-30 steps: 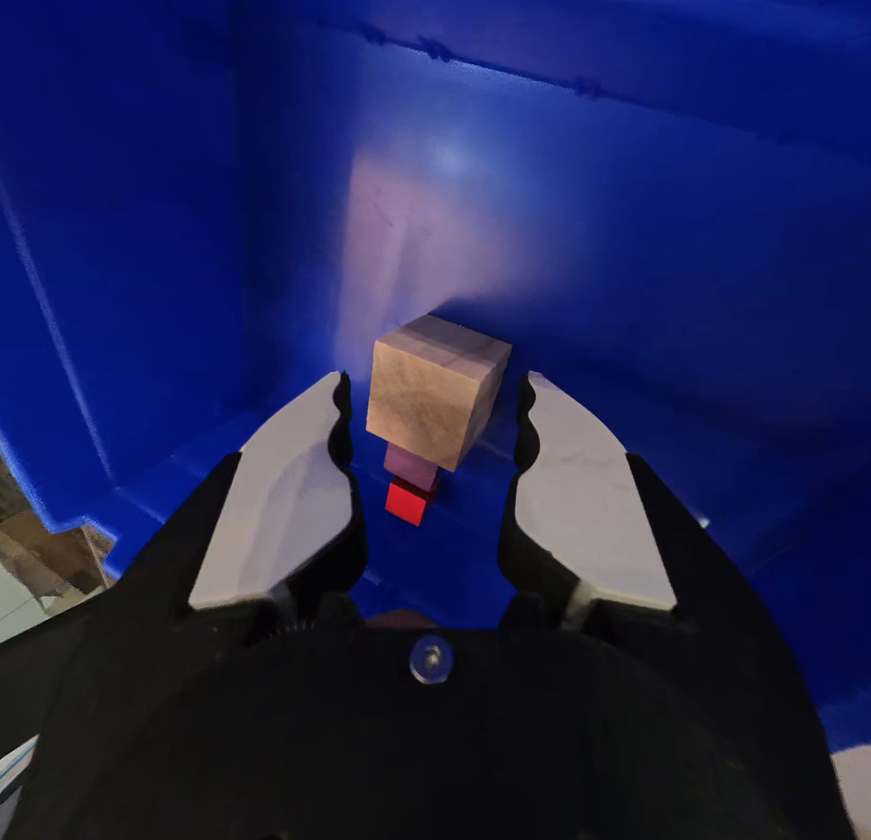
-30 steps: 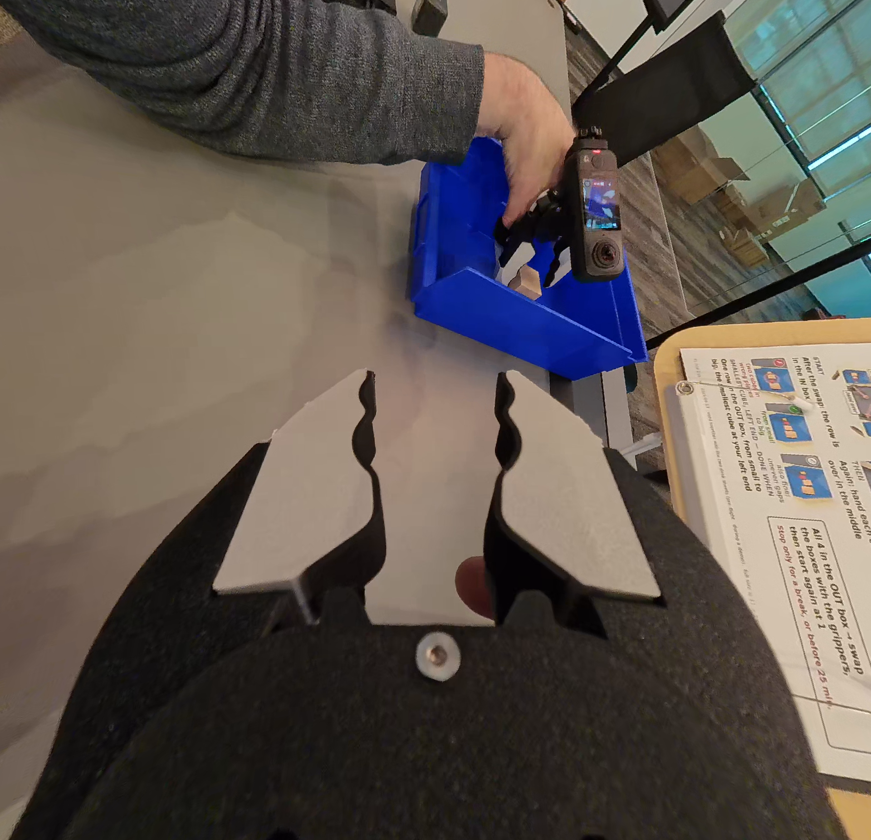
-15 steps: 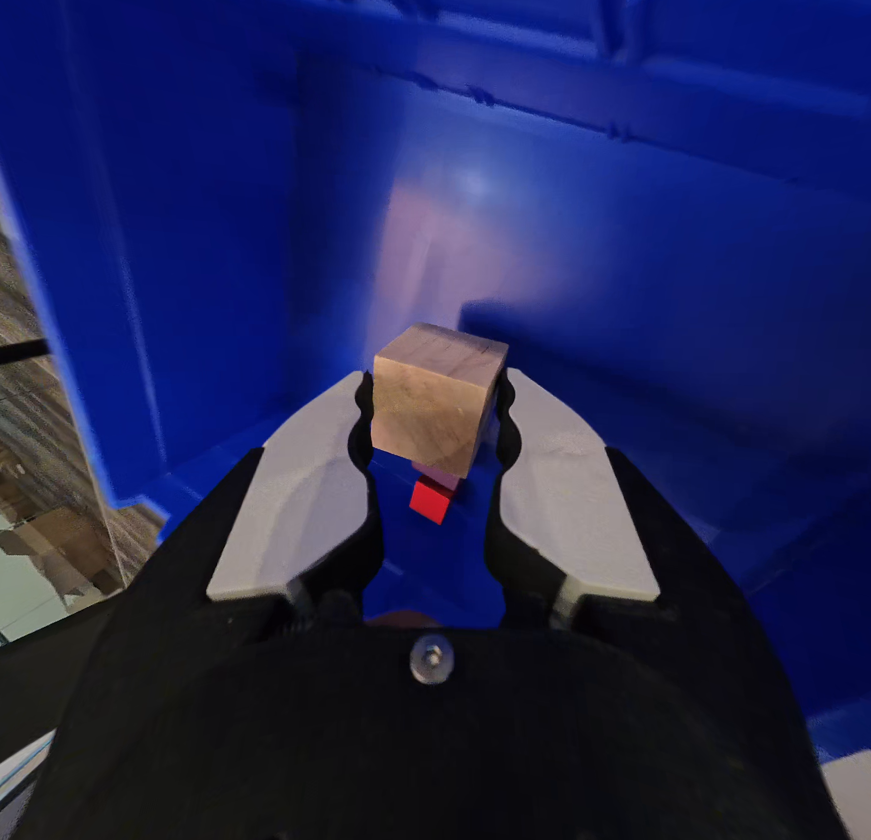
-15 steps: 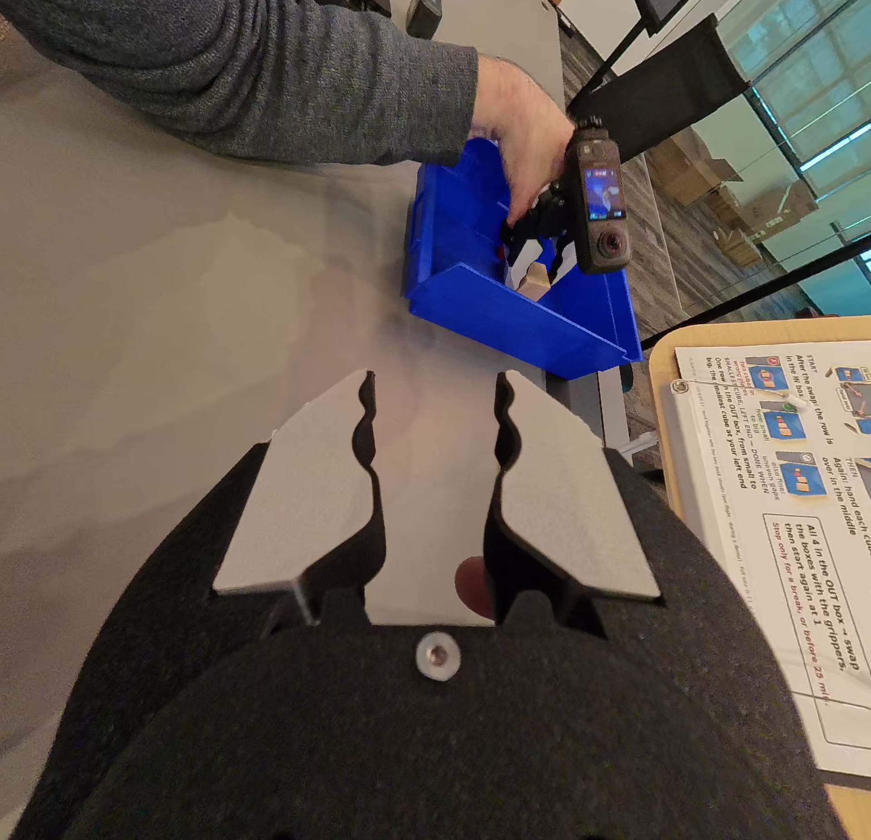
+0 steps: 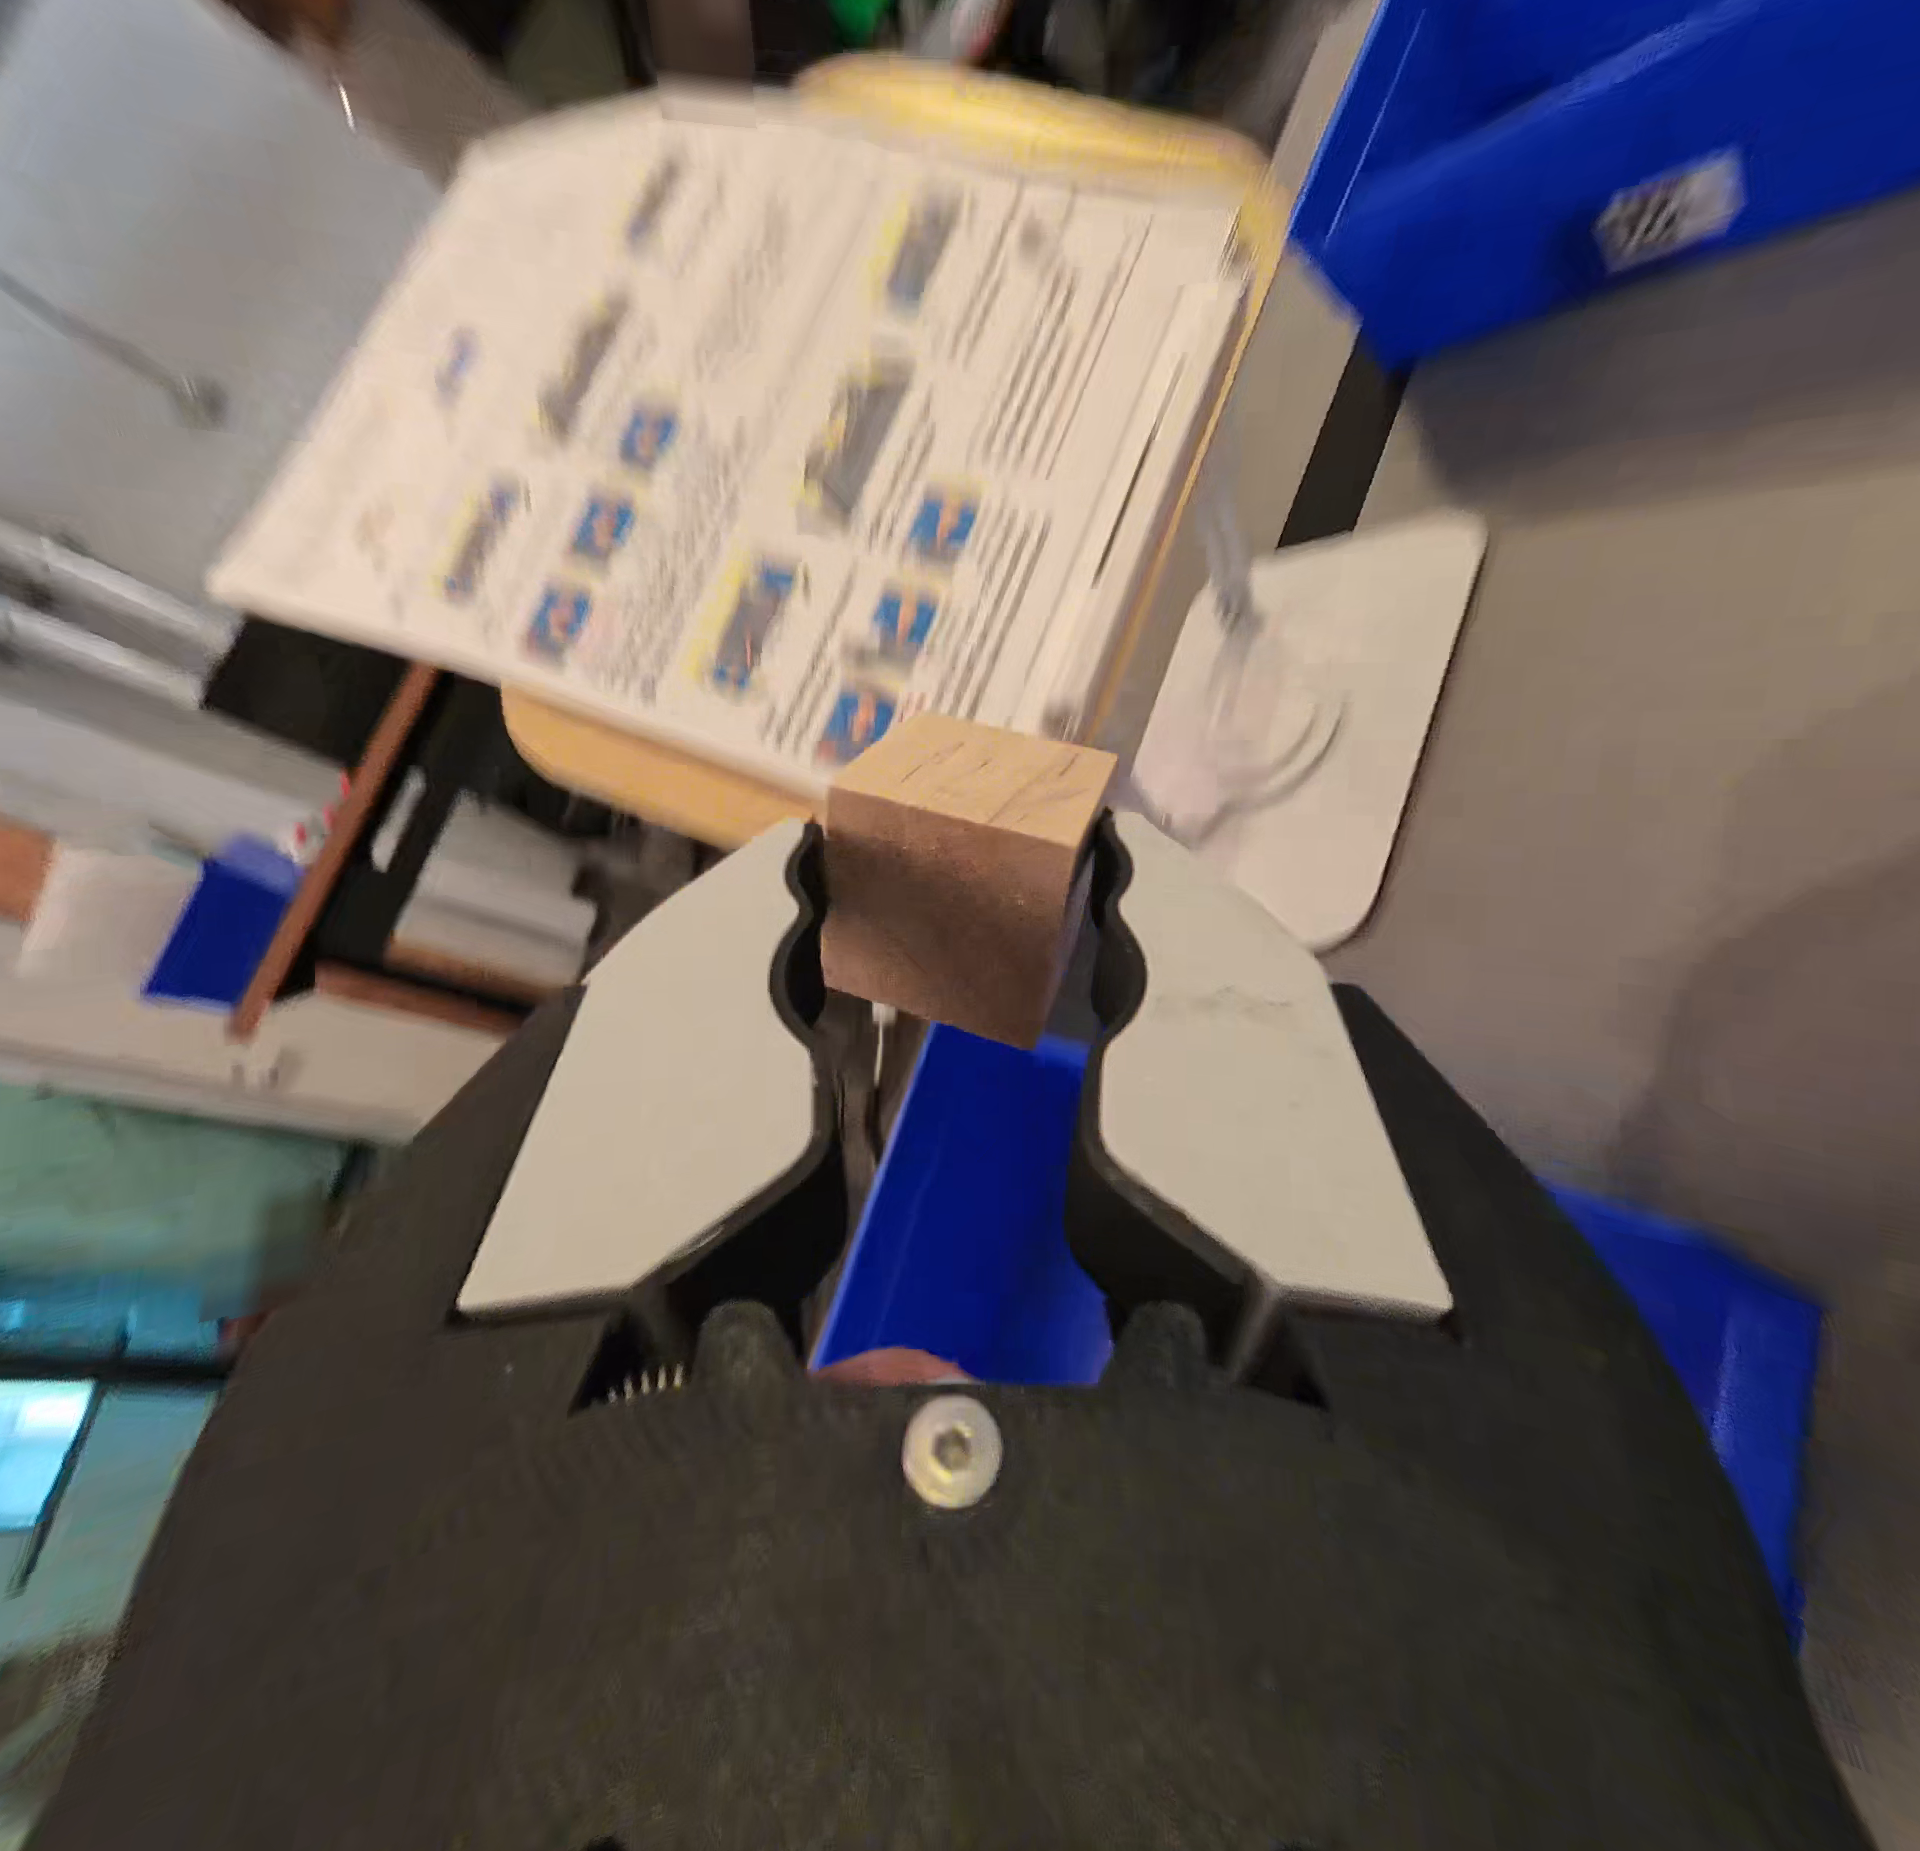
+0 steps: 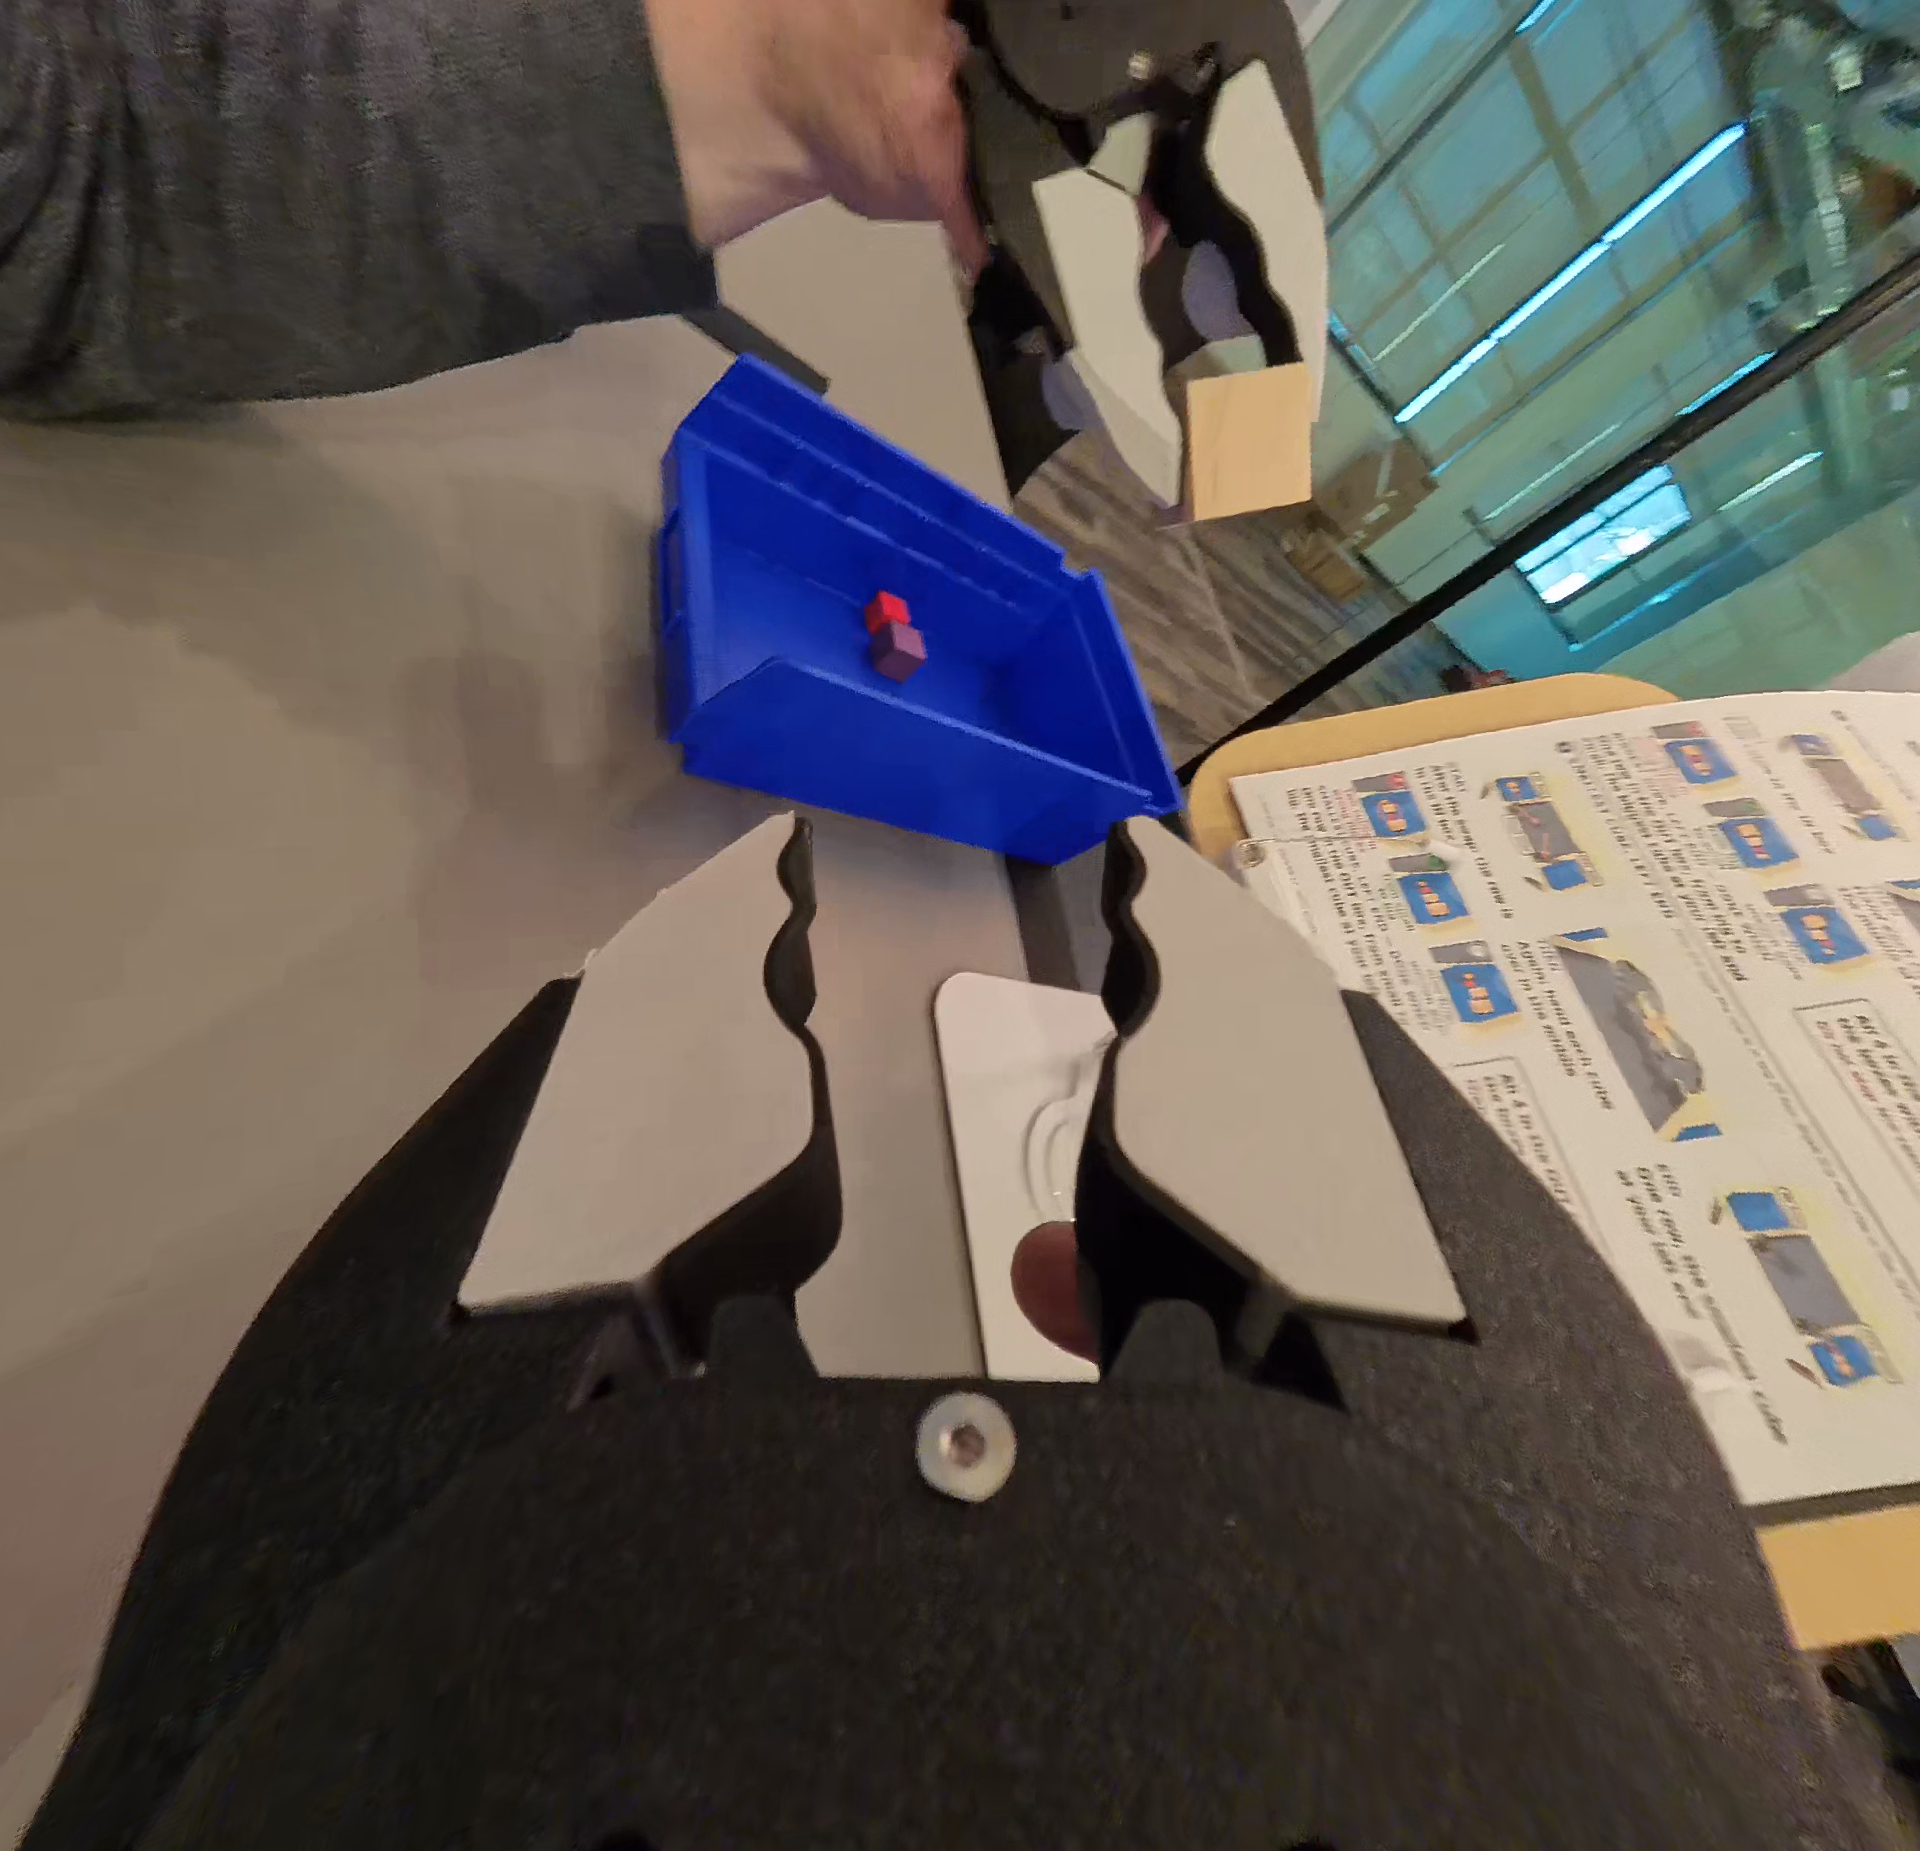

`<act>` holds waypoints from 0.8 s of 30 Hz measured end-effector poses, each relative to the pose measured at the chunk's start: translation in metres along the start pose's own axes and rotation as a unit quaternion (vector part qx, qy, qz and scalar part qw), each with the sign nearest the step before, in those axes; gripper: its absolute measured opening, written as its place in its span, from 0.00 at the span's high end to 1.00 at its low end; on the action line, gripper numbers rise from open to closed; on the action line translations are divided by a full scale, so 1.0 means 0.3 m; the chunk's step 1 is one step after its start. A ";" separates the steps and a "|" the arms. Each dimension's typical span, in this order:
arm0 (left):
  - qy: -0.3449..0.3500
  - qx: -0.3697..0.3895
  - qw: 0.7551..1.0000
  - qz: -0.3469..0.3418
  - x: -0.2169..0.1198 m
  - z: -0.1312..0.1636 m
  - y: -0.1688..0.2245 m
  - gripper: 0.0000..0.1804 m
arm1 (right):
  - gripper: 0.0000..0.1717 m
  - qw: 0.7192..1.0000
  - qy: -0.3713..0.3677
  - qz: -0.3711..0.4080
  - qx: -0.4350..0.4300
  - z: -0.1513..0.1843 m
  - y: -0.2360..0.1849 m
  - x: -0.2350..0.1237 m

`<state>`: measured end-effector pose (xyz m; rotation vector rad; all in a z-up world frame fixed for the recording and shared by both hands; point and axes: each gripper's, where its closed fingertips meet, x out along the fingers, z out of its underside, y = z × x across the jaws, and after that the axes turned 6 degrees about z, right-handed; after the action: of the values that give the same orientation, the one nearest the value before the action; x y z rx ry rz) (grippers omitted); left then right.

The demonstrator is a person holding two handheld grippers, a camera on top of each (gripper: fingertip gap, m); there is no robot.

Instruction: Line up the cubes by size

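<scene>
My left gripper (image 5: 956, 866) is shut on a plain wooden cube (image 5: 961, 887), both pads pressed on its sides, and holds it in the air. The right wrist view shows the same gripper (image 6: 1236, 419) with the wooden cube (image 6: 1247, 445), high above the blue bin (image 6: 935, 773). A small red cube (image 6: 886, 611) and a slightly larger purple cube (image 6: 899, 650) sit touching on the bin floor. My right gripper (image 6: 956, 866) is open and empty, above the grey table (image 6: 312, 762) in front of the bin.
A printed instruction sheet (image 6: 1621, 1022) lies on a wooden board to the right. A white card (image 6: 1008, 1126) lies on the table under my right gripper. A person's sleeve and hand (image 6: 810, 87) hold the left gripper. A second blue bin (image 5: 1610, 118) shows in the left wrist view. The tips of one gripper are about 20 centimeters away from the tips of the other.
My left gripper closed on the wooden cube in the bin and lifted it out, swinging toward the instruction sheet. My right gripper opened slightly and moved toward the bin.
</scene>
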<state>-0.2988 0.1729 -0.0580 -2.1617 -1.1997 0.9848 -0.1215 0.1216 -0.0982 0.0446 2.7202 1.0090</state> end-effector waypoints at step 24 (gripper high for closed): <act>0.391 0.025 0.907 0.154 -0.036 -0.633 0.397 0.73 | 0.67 0.988 0.094 0.120 -0.039 -0.143 0.103 -0.066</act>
<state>-0.0935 0.0923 -0.0169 -2.3760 -0.4494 0.1683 -0.1138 0.1153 -0.0425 0.2838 2.8937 1.2427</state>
